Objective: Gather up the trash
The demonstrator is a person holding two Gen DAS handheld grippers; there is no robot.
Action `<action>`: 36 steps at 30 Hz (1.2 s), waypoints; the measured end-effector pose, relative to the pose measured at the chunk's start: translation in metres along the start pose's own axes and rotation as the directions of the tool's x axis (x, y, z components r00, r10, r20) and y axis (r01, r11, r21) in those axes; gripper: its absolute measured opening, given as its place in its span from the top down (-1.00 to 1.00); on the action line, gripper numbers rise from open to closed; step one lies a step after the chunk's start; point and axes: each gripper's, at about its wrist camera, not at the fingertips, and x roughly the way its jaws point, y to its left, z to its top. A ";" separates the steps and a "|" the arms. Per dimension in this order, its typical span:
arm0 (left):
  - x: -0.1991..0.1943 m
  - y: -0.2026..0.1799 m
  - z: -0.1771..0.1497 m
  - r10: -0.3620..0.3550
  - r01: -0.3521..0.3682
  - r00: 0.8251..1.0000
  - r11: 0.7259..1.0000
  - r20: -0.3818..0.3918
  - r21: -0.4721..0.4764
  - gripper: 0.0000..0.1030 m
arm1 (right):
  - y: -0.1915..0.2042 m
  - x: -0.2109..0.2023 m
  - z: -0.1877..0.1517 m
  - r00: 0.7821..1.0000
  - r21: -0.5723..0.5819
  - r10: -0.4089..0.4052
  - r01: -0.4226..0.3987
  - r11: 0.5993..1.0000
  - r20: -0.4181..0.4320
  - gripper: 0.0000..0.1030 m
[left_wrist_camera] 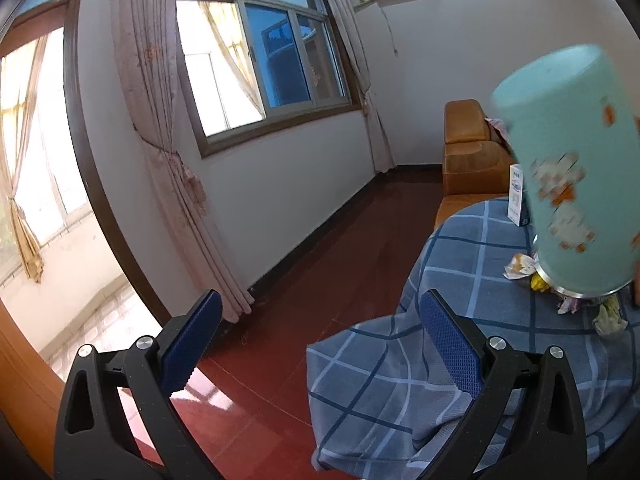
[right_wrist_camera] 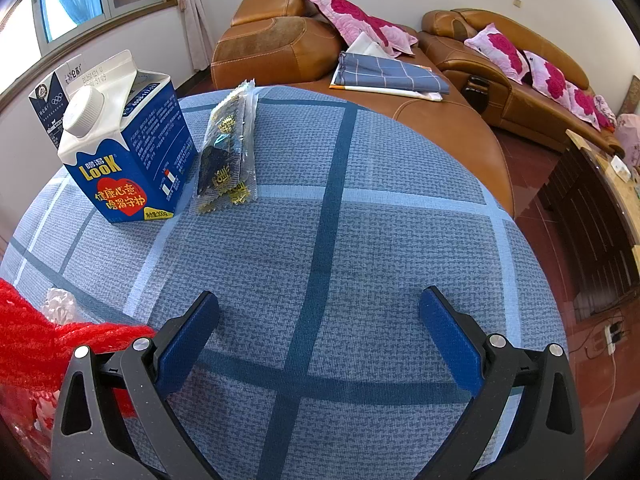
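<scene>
At left of frame we see a blue-and-white carton marked "LooK"; beside it, a clear gold-printed wrapper. Left gripper and right gripper jaws gape, empty.

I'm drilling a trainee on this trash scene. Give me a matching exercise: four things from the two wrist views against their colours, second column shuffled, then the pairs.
Things:
1. milk carton
2. snack wrapper
3. tumbler
4. sofa

Colours:
A. orange-brown leather
B. pale teal with orange and white print
C. dark blue and white with a red heart
D. clear with black and gold print

Pairs: 1-C, 2-D, 3-B, 4-A
</scene>
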 end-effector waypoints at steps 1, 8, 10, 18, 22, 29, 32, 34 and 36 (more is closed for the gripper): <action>0.003 -0.002 -0.002 -0.004 0.004 1.000 1.000 -0.011 0.000 -0.88 | -0.001 0.000 0.000 1.000 0.000 0.000 0.000 1.000 0.000 -0.91; 0.003 -0.010 -0.003 -0.021 0.022 1.000 1.000 -0.017 0.019 -0.88 | -0.001 0.000 0.000 1.000 0.000 0.000 0.000 1.000 0.000 -0.91; 0.004 -0.009 -0.005 -0.020 0.021 1.000 1.000 -0.022 0.012 -0.88 | 0.000 0.000 0.000 1.000 0.000 0.000 0.000 1.000 0.000 -0.91; -0.010 0.023 0.005 0.052 -0.047 0.997 0.994 0.053 -0.101 -0.88 | -0.001 0.001 0.000 1.000 0.000 0.000 0.000 1.000 0.000 -0.91; -0.023 0.051 0.013 0.132 -0.112 0.986 0.978 0.104 -0.177 -0.88 | -0.001 0.001 0.001 1.000 0.000 0.000 0.000 1.000 0.000 -0.91; -0.057 0.096 0.025 0.290 -0.233 0.937 0.934 0.195 -0.271 -0.88 | -0.001 0.001 0.001 1.000 0.000 0.000 0.000 1.000 0.000 -0.91; -0.055 0.103 0.023 0.293 -0.233 0.938 0.928 0.185 -0.290 -0.88 | -0.001 0.000 0.000 1.000 0.000 0.000 0.000 1.000 0.000 -0.91; -0.049 0.104 0.021 0.284 -0.230 0.945 0.930 0.164 -0.286 -0.88 | -0.001 0.001 0.001 1.000 0.000 0.000 0.000 1.000 0.000 -0.91; -0.038 0.101 0.019 0.260 -0.216 0.956 0.937 0.137 -0.275 -0.88 | -0.001 0.001 0.001 1.000 0.000 0.000 0.000 1.000 0.000 -0.91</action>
